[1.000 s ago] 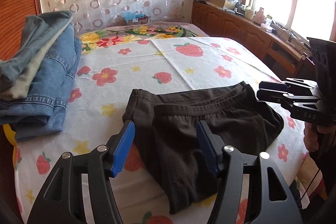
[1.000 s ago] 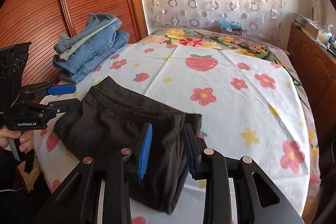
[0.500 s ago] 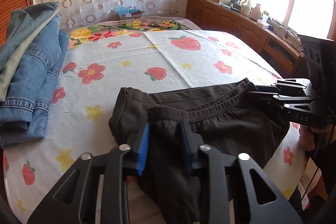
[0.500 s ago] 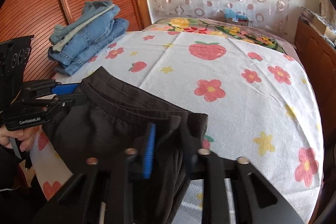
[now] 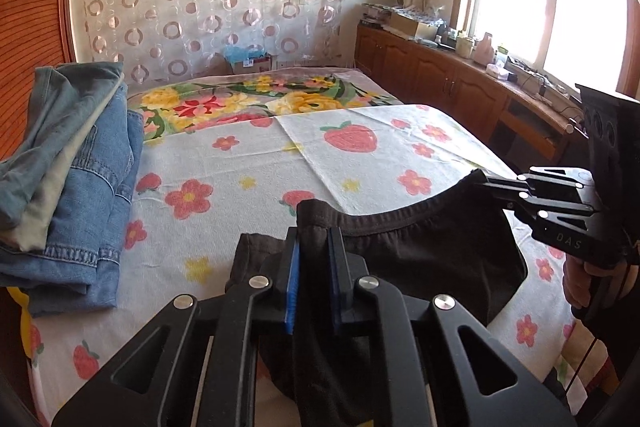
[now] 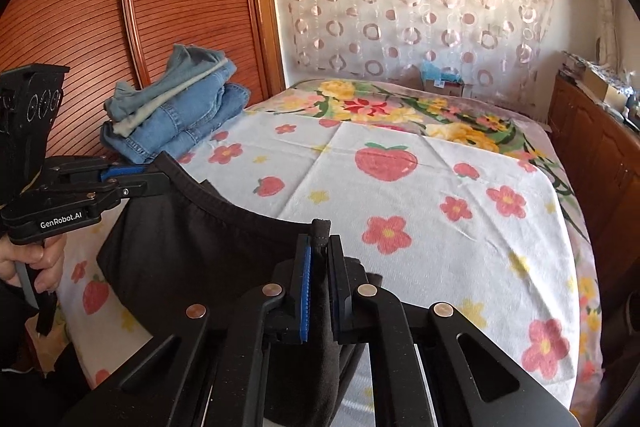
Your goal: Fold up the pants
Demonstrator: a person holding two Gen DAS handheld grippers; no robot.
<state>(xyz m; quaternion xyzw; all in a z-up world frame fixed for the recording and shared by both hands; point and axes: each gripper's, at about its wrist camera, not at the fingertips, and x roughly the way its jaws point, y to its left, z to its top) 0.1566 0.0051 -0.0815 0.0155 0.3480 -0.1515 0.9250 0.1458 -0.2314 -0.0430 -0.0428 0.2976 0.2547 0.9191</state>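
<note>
You've lifted the black fabric pants [image 5: 432,259] off the flowered bedspread [image 5: 248,163]; your left gripper [image 5: 314,247] and right gripper [image 6: 320,247] clamp the waistband ends.

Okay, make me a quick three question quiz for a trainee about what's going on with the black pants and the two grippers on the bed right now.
1. True or false: both the left gripper and the right gripper are shut on the black pants.
2. Which part of the pants do they grip? A hem, B waistband, C pocket.
3. Fill in: the folded jeans stack lies on the bedspread beside the wooden ____.

Key: 1 true. 2 B, one gripper at each end of the waistband. 3 wardrobe.
</note>
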